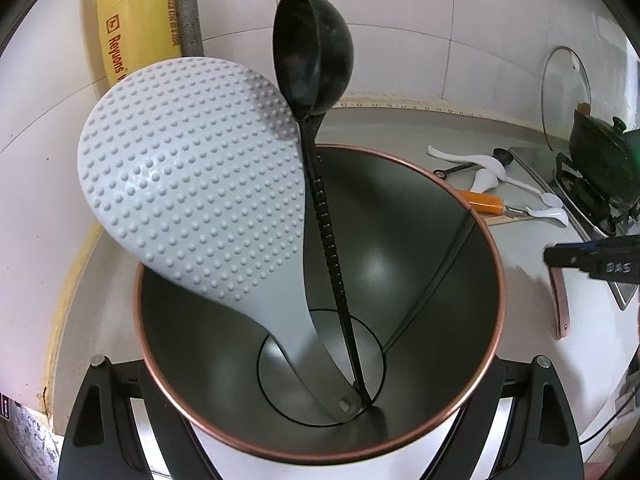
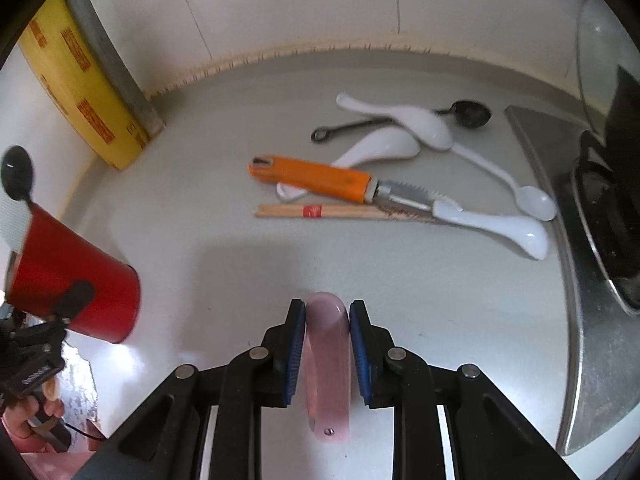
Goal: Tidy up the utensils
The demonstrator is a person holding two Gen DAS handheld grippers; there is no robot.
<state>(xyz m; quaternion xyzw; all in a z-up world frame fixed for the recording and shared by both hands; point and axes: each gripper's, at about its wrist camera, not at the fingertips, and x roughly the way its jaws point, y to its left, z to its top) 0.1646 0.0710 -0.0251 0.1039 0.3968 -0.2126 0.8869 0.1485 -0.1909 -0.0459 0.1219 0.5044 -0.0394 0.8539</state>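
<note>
My left gripper (image 1: 320, 432) is shut on a red utensil cup with a copper rim (image 1: 494, 248) and holds it tilted off the counter; the cup also shows in the right wrist view (image 2: 76, 280). Inside stand a grey dimpled rice paddle (image 1: 192, 184) and a black ladle (image 1: 312, 48). My right gripper (image 2: 327, 344) is shut on a pink handle (image 2: 328, 360), also visible in the left wrist view (image 1: 560, 300). On the counter lie white spoons (image 2: 424, 124), an orange-handled peeler (image 2: 316, 176), wooden chopsticks (image 2: 320, 211) and a small black spoon (image 2: 470, 113).
A yellow cling-wrap box (image 2: 76, 92) leans in the back left corner. A gas stove with a dark pot (image 1: 600, 160) and a glass lid (image 1: 564, 80) stands on the right. A tiled wall runs behind the grey counter (image 2: 240, 272).
</note>
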